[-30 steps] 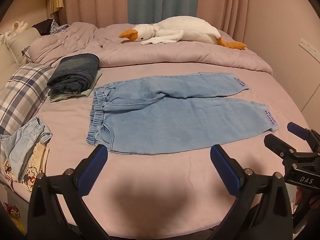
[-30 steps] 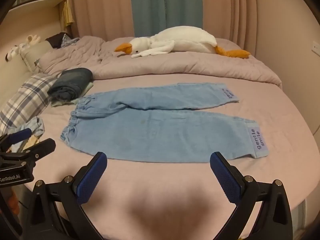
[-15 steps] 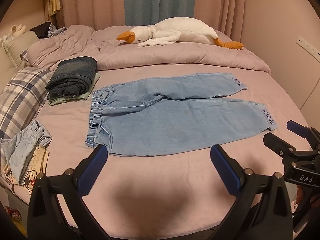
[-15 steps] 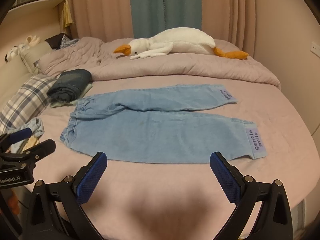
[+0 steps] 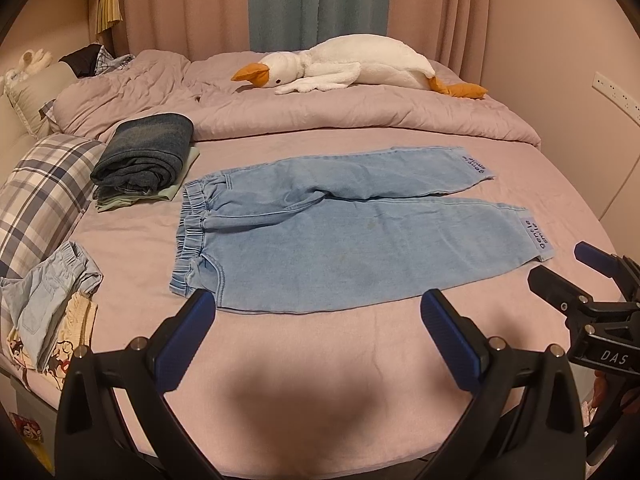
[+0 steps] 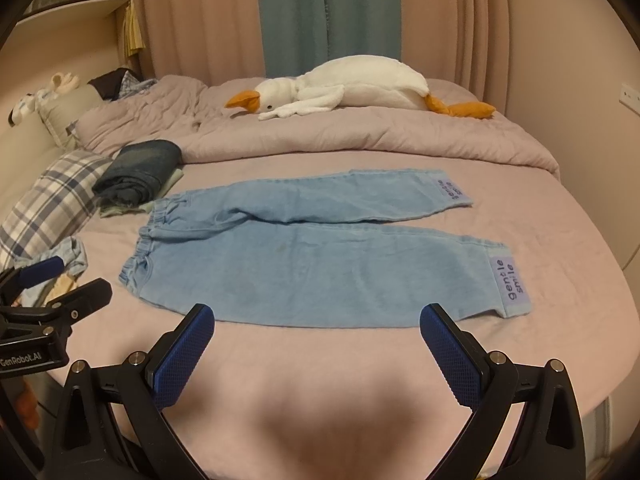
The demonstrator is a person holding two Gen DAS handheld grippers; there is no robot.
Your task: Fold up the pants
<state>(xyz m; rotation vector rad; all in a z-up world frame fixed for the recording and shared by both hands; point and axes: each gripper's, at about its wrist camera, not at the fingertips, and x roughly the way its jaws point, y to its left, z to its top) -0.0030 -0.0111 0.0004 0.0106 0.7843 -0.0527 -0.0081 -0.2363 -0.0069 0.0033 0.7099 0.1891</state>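
Observation:
Light blue denim pants (image 5: 332, 232) lie flat on the pink bed, waistband to the left, both legs stretched to the right, each cuff with a "gentle smile" label; they also show in the right wrist view (image 6: 320, 256). My left gripper (image 5: 318, 312) is open and empty, just short of the pants' near edge by the waistband side. My right gripper (image 6: 316, 328) is open and empty, just short of the near leg's edge. Each gripper shows at the edge of the other's view, the right one (image 5: 560, 276) and the left one (image 6: 64, 280).
A folded dark denim stack (image 5: 146, 156) lies left of the waistband. A plaid pillow (image 5: 44, 192) and a small heap of clothes (image 5: 48, 308) sit at the left edge. A rumpled duvet (image 5: 320, 116) with a plush goose (image 5: 352, 64) lies behind.
Both grippers have moved slightly forward toward the pants' near edge. The pants have not moved and both grippers stay open.

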